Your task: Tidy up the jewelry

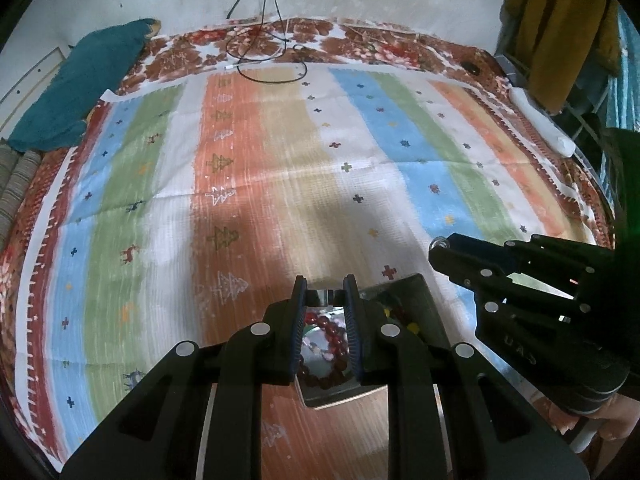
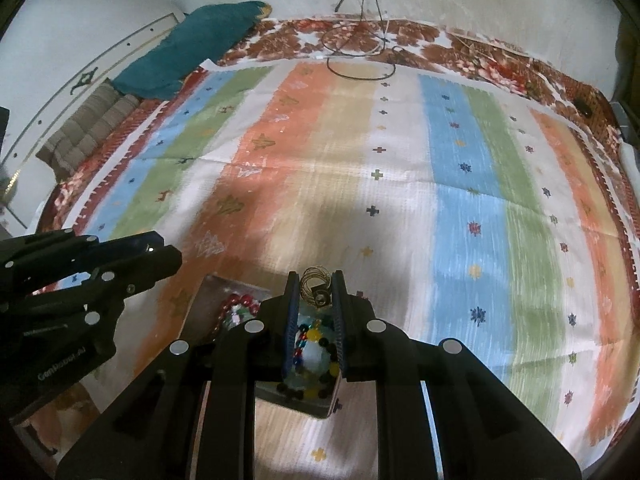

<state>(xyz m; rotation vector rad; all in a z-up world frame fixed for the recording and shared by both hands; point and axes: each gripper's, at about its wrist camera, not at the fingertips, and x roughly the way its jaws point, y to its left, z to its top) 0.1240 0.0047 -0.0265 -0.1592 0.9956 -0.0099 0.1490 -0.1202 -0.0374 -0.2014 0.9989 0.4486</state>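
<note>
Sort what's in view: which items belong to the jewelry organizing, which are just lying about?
Job:
- metal tray, gripped on opposite edges by the left tool and right tool
- dark red bead bracelet in the tray
- multicoloured beads
- gold wire coil

Lying about:
- striped cloth
- teal cloth
- black cable
- mustard garment

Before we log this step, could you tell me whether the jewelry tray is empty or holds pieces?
It holds pieces: the tray has a dark red bead bracelet inside, and the right wrist view shows multicoloured beads in it.
</note>
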